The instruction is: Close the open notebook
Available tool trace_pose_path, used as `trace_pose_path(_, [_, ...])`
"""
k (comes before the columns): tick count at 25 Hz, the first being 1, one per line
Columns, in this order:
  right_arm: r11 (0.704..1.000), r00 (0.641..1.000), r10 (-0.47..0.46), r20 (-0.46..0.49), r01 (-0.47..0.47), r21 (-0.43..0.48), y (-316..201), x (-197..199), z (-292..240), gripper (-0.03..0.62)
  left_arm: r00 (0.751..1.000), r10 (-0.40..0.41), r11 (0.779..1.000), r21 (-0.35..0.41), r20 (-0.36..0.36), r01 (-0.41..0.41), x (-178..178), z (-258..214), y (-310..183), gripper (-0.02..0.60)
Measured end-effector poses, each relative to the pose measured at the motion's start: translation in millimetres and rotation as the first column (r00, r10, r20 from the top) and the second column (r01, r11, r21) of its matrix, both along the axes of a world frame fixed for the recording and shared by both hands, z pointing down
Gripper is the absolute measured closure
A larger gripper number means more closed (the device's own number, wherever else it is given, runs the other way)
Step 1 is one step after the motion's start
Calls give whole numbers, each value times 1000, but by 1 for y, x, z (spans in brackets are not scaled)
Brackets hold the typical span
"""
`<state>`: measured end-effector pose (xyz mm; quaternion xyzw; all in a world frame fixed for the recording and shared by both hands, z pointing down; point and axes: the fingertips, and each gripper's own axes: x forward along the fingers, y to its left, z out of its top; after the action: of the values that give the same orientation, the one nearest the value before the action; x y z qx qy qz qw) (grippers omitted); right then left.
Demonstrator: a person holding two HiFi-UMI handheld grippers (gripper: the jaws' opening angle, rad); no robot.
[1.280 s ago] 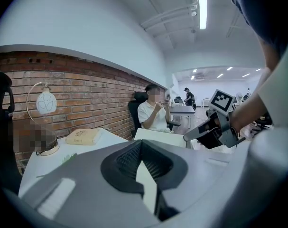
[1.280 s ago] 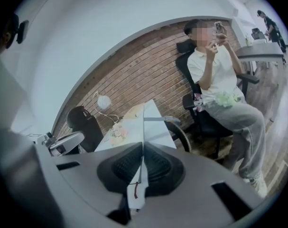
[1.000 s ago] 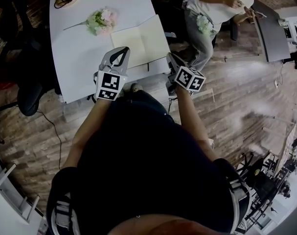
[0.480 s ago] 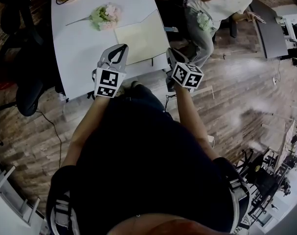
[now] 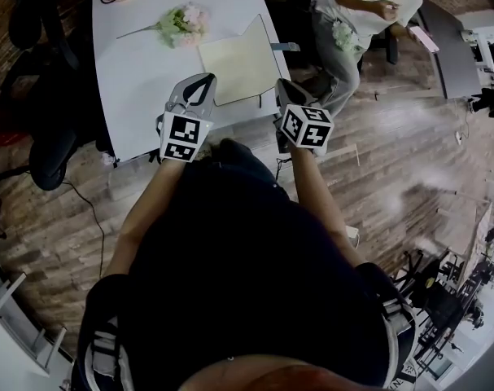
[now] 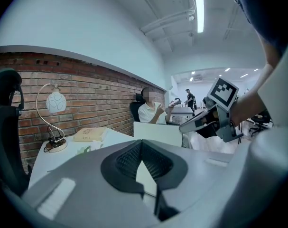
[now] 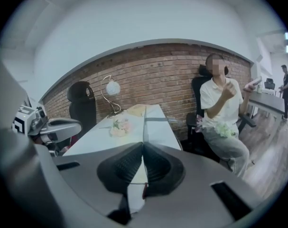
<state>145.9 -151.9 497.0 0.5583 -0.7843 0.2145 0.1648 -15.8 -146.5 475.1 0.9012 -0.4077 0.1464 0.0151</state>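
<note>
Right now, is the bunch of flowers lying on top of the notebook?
No, the bunch of flowers lies on the table, apart from the notebook.

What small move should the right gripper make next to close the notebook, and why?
Probably swing the right gripper toward the left gripper and lower it. Its jaws are shut on the right cover of the cream-paged notebook, and that cover stands up steeply above the left page lying flat on the white table.

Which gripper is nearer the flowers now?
Left. The left gripper is by the near left corner of the notebook, with the flowers beyond it. The right gripper grips its raised right cover, farther off.
</note>
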Motion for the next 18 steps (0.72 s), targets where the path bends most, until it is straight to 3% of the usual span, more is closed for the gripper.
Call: trace_pose_path(18, [991, 983, -129, -130, 131, 4, 13, -46, 2, 572, 999, -50, 999, -14, 13, 50, -13, 5, 3, 574])
